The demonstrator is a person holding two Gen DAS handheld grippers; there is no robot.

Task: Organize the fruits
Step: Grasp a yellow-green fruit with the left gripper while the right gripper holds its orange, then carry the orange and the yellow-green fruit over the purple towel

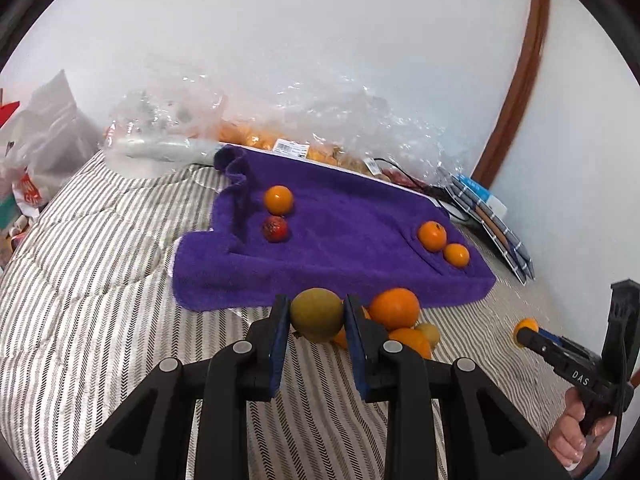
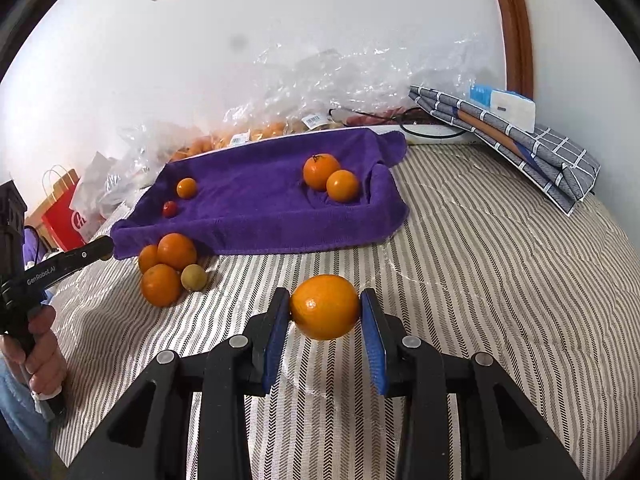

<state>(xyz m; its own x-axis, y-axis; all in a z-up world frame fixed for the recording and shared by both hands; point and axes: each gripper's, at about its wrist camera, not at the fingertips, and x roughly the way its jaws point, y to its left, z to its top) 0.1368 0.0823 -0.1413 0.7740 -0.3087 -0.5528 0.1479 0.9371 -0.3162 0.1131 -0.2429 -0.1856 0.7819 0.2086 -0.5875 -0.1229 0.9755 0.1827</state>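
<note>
**Striped bedcover** (image 2: pixel 480 264): base surface; carries everything listed.

**Purple towel** (image 1: pixel 352 232): draped over a raised tray-like form, far half of the bed. Sorting area, by judgement. Holds two groups, well apart: an orange fruit (image 1: pixel 278 199) touching a small red fruit (image 1: pixel 275 229) at the left end; two orange fruits (image 1: pixel 432 236) (image 1: pixel 456 255) touching at the right end.

**Loose pile** (image 2: pixel 170 268): three oranges and one small greenish fruit (image 2: pixel 194 277), touching, on the bedcover just before the towel's near left corner. Not yet sorted.

**Left gripper** (image 1: pixel 316 316): pads pressed on both flanks of a greenish-yellow fruit (image 1: pixel 317 314), directly beside the pile. Whether lifted clear of the bedcover, cannot tell.

**Right gripper** (image 2: pixel 325 307): half spread, pinching an orange (image 2: pixel 325 306) above the bedcover, well apart from the pile. The left pad touches the skin; at the right pad a sliver of gap may show, so the hold looks light.

**Handling note (judgement):** carry each fruit over the towel rim to its like group, orange to the right-end pair. Keep the squeeze moderate and across the fruit's widest line; round skins slip forward out of flat pads. Lower until the fruit rests in the towel's hollow before releasing, or it rolls. Lift the greenish fruit straight up so the neighbouring oranges stay put.
</note>
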